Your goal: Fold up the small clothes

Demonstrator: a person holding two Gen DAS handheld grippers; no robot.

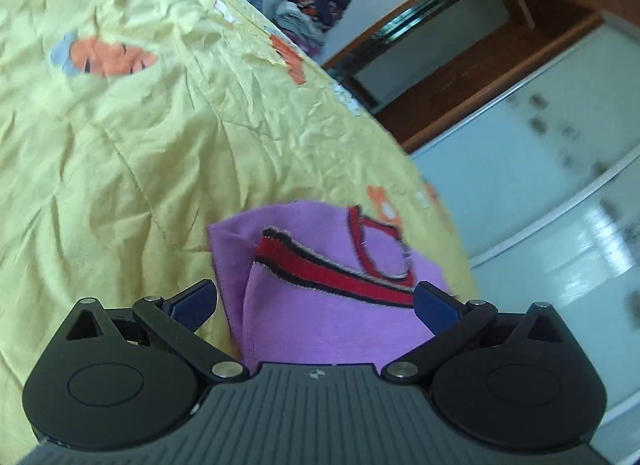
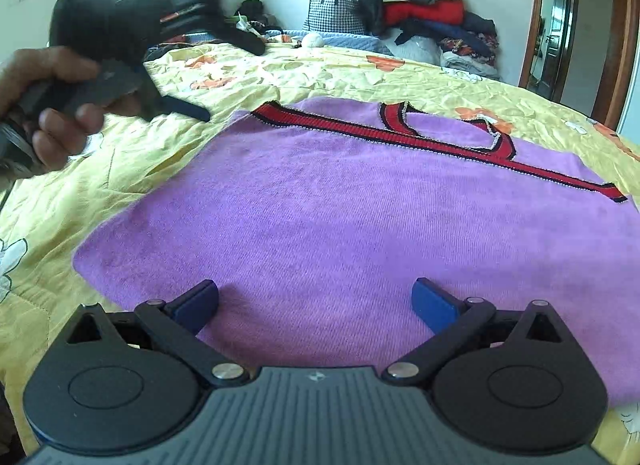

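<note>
A small purple knit top (image 2: 340, 217) with red and black trim lies spread flat on the yellow bedspread (image 2: 132, 169). My right gripper (image 2: 316, 301) is open just above its near part, holding nothing. My left gripper (image 1: 316, 301) is open; in its own view the purple top (image 1: 320, 329) shows between and beyond the fingers, near the bed's edge. In the right wrist view the left gripper (image 2: 176, 105) is blurred, held in a hand at the top's far left corner, apart from the cloth.
A pile of clothes and a checked bag (image 2: 416, 5) sits at the far end of the bed. A white ball (image 2: 312, 40) lies near it. A wooden door frame (image 2: 536, 21) stands at right. The floor (image 1: 540, 225) lies beyond the bed's edge.
</note>
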